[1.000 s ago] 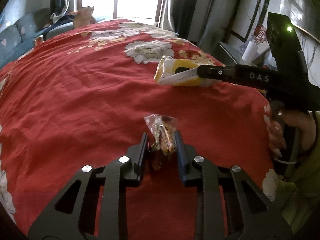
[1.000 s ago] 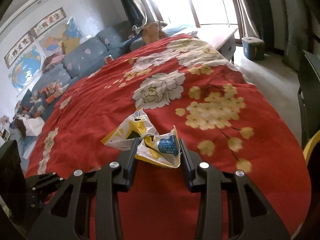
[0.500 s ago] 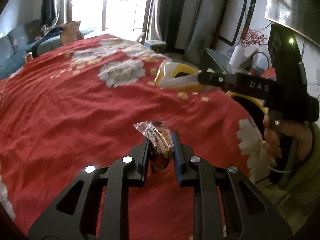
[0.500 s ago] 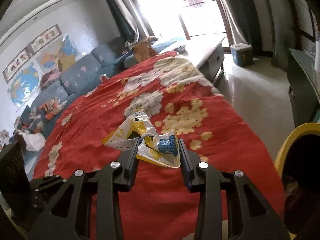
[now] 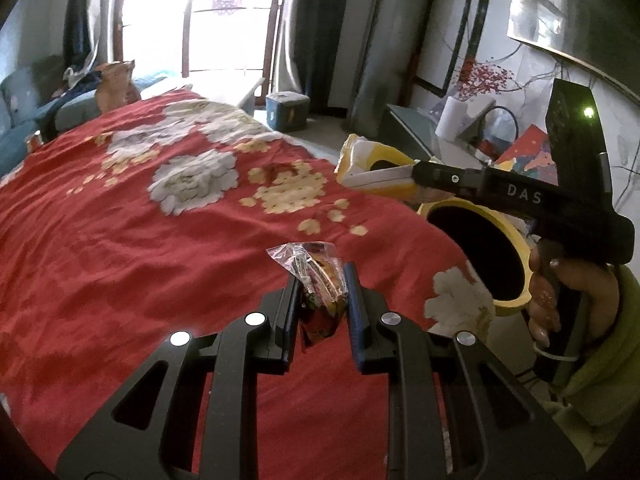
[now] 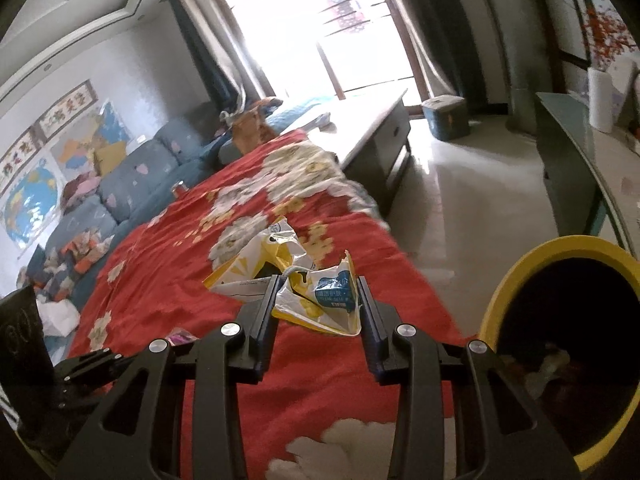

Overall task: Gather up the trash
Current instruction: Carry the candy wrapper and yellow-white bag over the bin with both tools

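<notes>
A: So, why are both pieces of trash held up above the red floral bedspread (image 5: 120,248) and not lying on it?

B: I think they are on the way to the yellow bin (image 6: 560,320). It stands just beside the edge of the bed, on the person's right side, with its dark mouth open. Both grippers point toward that side, so dropping seems to be the next step.

A: What does the right gripper (image 6: 316,300) hold?

B: The crumpled yellow and white bag (image 6: 304,288). The jaws are partly closed and press on it from both sides. It is bulky, so a good gap remains between them. In the left view the bag (image 5: 372,168) hangs near the bin's rim.

A: And the left gripper (image 5: 320,292)?

B: Its jaws are nearly together, gripping the small clear snack wrapper (image 5: 316,280). The wrapper sticks up between the fingers, above the bedspread, not yet over the bin.
</notes>
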Demonstrator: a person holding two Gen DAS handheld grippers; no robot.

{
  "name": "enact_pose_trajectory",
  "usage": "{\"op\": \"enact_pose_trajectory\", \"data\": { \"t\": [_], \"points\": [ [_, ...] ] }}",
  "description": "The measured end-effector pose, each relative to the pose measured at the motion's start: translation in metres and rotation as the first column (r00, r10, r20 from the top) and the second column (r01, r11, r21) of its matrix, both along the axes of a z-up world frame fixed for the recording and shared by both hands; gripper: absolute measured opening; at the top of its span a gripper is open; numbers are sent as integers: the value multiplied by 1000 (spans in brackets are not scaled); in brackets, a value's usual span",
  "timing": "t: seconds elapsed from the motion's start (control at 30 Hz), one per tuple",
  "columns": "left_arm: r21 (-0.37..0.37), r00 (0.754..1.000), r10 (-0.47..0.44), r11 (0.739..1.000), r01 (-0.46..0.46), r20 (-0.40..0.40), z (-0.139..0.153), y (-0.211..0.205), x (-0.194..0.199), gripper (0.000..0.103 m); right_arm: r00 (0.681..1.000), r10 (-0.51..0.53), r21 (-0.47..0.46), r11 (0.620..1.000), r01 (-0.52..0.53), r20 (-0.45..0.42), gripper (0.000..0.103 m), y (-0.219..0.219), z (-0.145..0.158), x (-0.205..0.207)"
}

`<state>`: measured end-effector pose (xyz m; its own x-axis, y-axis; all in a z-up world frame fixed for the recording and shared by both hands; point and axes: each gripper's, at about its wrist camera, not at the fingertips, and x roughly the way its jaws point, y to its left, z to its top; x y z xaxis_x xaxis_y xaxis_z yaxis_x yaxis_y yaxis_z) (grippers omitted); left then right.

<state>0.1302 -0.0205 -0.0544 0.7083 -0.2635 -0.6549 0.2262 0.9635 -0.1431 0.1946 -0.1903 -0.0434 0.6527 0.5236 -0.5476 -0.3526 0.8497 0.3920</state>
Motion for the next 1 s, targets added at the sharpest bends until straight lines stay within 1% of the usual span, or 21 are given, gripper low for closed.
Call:
{"op": "enact_pose_trajectory", "data": {
  "t": [0.1, 0.6, 1.0],
  "points": [
    [10, 1000, -15, 1000, 14, 16, 5, -10, 3, 15, 1000, -25, 3, 1000, 25, 2, 35, -12, 2, -1],
    [8, 993, -100, 995, 100, 69, 28, -63, 18, 15, 989, -145, -12, 989, 146, 41, 35, -71, 11, -11],
    [15, 980, -177, 984, 176, 89, 32, -109, 26, 15, 962, -271, -25, 962, 272, 36, 35, -133, 1, -15]
  ]
}}
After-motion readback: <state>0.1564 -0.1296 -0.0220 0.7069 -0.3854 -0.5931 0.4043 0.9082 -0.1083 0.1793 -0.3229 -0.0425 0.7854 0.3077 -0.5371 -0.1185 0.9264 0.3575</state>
